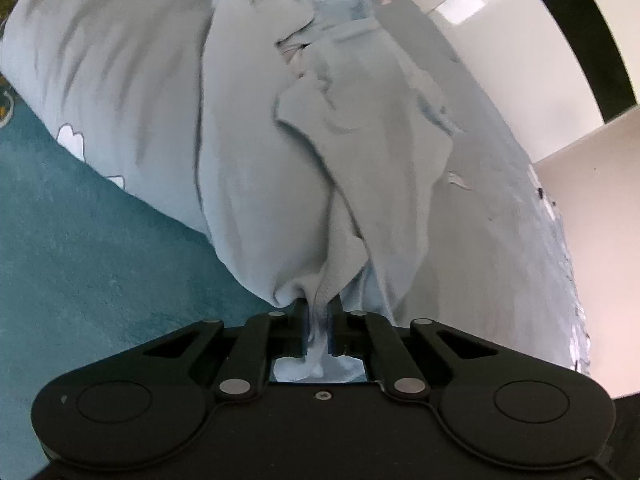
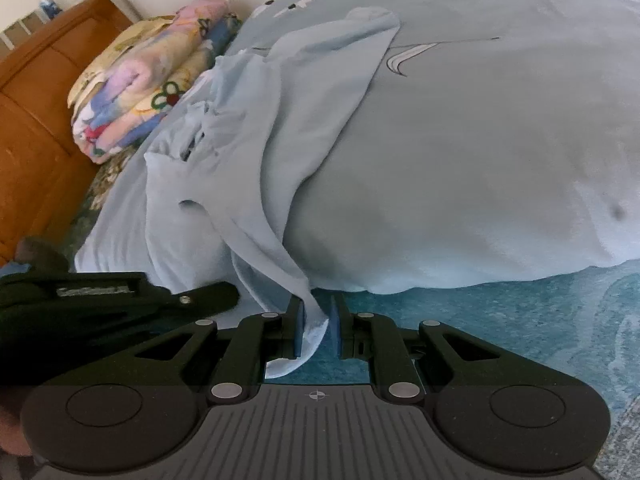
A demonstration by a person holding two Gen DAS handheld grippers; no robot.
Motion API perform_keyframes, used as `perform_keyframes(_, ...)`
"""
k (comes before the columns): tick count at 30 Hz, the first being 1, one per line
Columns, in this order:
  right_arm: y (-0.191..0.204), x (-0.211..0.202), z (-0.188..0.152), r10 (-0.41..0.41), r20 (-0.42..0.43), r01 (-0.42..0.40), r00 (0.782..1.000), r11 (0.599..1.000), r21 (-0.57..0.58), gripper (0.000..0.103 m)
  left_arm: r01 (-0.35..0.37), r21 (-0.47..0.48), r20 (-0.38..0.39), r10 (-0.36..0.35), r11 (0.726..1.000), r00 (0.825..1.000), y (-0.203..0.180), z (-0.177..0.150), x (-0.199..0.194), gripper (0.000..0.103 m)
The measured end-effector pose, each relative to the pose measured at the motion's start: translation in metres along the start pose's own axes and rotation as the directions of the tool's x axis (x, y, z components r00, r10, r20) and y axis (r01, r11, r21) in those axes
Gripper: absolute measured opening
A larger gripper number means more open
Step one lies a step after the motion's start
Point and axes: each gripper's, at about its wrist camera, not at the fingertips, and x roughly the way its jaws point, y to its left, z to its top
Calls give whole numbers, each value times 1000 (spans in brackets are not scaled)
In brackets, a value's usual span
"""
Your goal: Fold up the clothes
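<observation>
1. My left gripper (image 1: 318, 320) is clamped on one corner of the pale blue garment (image 1: 360, 152), keeping that edge taut.
2. The garment drapes over the bed (image 2: 500, 140), ready to spread.
3. My right gripper (image 2: 318, 330) pinches the other corner loosely, jaws slightly apart.

A: What does the left gripper (image 1: 318, 322) look like?
B: Matte black, with two round caps on a smooth housing, silver pivot pins on the linkage bars, one small screw at centre and blue pads (image 1: 305, 330) inside the fingers.
A: And the right gripper (image 2: 317, 330)?
B: The same build, but with a ribbed grey plate and a small crosshair mark.
</observation>
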Motion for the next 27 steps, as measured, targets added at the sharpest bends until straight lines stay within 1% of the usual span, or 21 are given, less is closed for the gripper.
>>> perform_keyframes(5, 1, -13, 2, -9, 8, 9, 1000, 1000, -14, 12, 39, 29, 22, -40, 999, 999, -12, -3, -24, 5)
perform_keyframes(8, 3, -25, 2, -25, 18, 25, 1000, 999, -32, 12, 56, 63, 18, -57, 996, 998, -26, -6, -37, 4)
perform_keyframes(15, 0, -65, -6, -64, 22, 65, 998, 997, -42, 11, 93, 131, -28, -90, 987, 996, -50, -22, -65, 4)
perform_keyframes(20, -4, -108, -27, -106, 21, 107, 994, 992, -69, 11, 122, 130, -96, -110, 984, 989, -58, -51, -92, 4)
perform_keyframes(22, -6, -127, -38, -122, 18, 123, 992, 989, -79, 11, 132, 126, -128, -116, 983, 985, -60, -67, -105, 4)
perform_keyframes(25, -7, -158, -58, -158, 12, 159, 987, 982, -99, 11, 150, 122, -182, -126, 981, 975, -65, -93, -122, 4)
perform_keyframes(27, -11, -181, -73, -183, 2, 182, 983, 979, -92, 11, 163, 120, -218, -134, 979, 967, -69, -111, -132, 4)
